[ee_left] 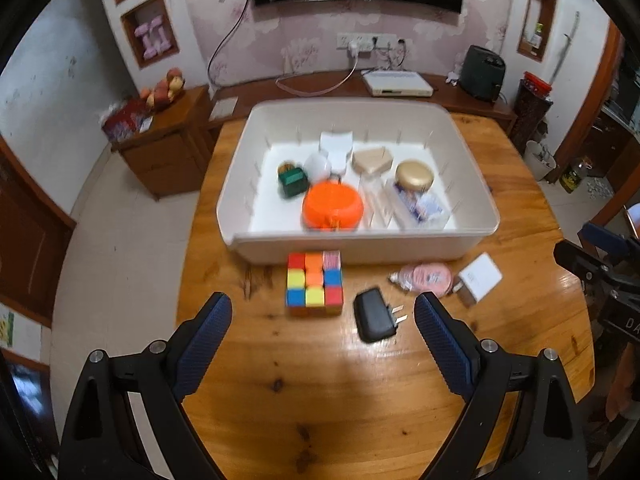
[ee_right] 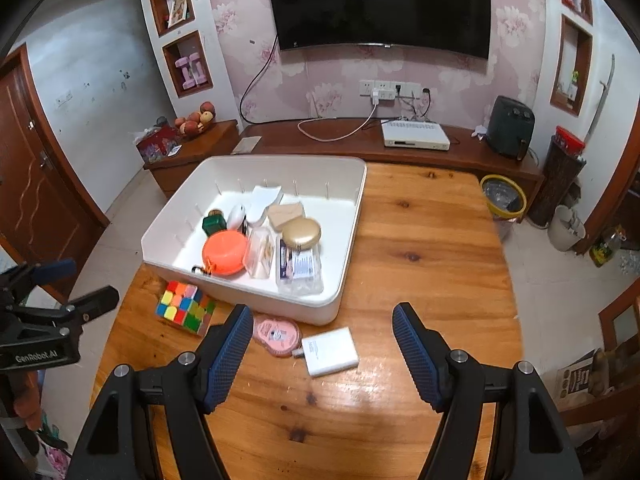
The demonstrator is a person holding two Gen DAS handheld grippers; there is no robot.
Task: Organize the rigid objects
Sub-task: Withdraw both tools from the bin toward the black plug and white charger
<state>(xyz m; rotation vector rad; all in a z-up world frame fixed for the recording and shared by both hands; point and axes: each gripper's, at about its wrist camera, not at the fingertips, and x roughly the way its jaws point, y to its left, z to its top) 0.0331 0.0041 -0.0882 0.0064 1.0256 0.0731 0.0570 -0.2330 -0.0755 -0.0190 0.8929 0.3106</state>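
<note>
A white bin point(ee_left: 360, 248) point(ee_right: 256, 300) stands on the wooden table and holds an orange round box point(ee_left: 333, 205) point(ee_right: 225, 252), a gold lid point(ee_left: 414, 175) point(ee_right: 301, 233), a green box point(ee_left: 293, 182) and other small items. In front of it lie a colourful cube point(ee_left: 315, 283) point(ee_right: 185, 306), a black plug adapter point(ee_left: 374, 320), a pink round packet point(ee_left: 428, 277) point(ee_right: 277, 334) and a white charger point(ee_left: 480, 276) point(ee_right: 330, 351). My left gripper point(ee_left: 322, 316) is open above the cube and adapter. My right gripper point(ee_right: 322, 330) is open above the charger and the packet.
The wooden table point(ee_left: 320, 400) point(ee_right: 424, 240) has its edge close at the left. A TV cabinet point(ee_right: 400, 144) with a white set-top box point(ee_right: 415, 136) stands behind it. A yellow-rimmed bin point(ee_right: 503, 199) stands on the floor at the right.
</note>
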